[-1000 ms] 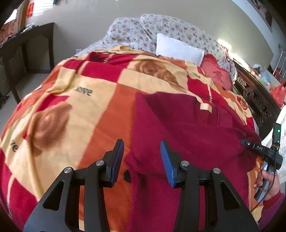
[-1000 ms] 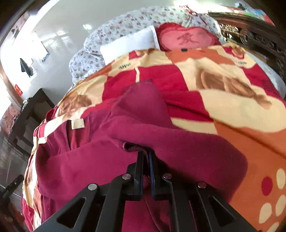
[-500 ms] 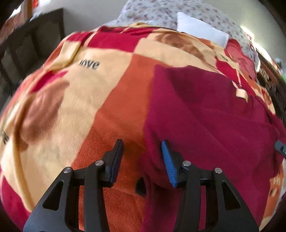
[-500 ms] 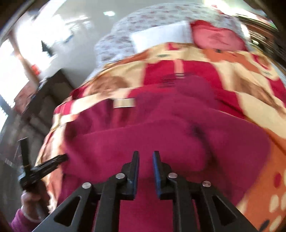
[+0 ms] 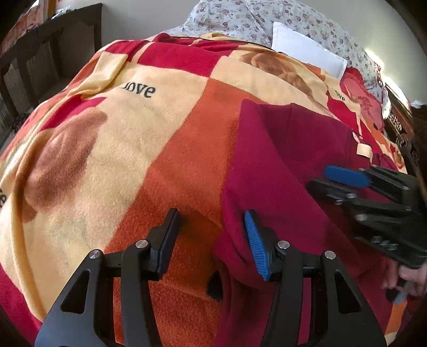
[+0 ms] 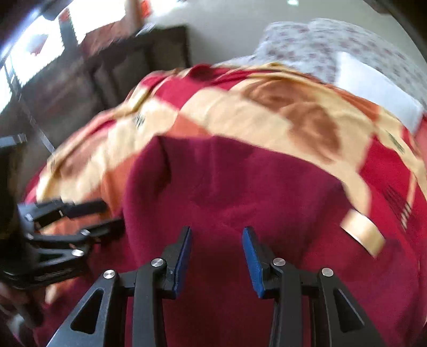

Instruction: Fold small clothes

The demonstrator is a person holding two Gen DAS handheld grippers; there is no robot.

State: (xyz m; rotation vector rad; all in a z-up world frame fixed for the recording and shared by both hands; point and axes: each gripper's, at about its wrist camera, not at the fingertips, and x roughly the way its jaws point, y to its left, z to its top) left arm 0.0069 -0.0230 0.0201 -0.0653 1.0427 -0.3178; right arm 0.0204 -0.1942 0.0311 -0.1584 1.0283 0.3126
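A dark red fleece garment [image 5: 288, 160] lies folded on the bed's patterned blanket [image 5: 106, 138]; it also fills the right wrist view [image 6: 240, 192], with a beige label [image 6: 363, 232] at its right. My left gripper [image 5: 212, 235] is open, its fingers straddling the garment's left edge low at the front. My right gripper [image 6: 216, 256] is open and empty just above the garment's middle. It also shows in the left wrist view [image 5: 328, 177], and the left gripper shows in the right wrist view [image 6: 106, 216].
Floral pillows [image 5: 267, 24], a white pillow [image 5: 307, 53] and a red cushion [image 5: 360, 93] lie at the bed's head. A dark wooden table [image 5: 40, 48] stands left of the bed. Carved dark furniture [image 5: 400, 125] stands to the right.
My right gripper let go of the garment, opened, and swung left across it. My left gripper moved closer to the garment's left edge and stayed open.
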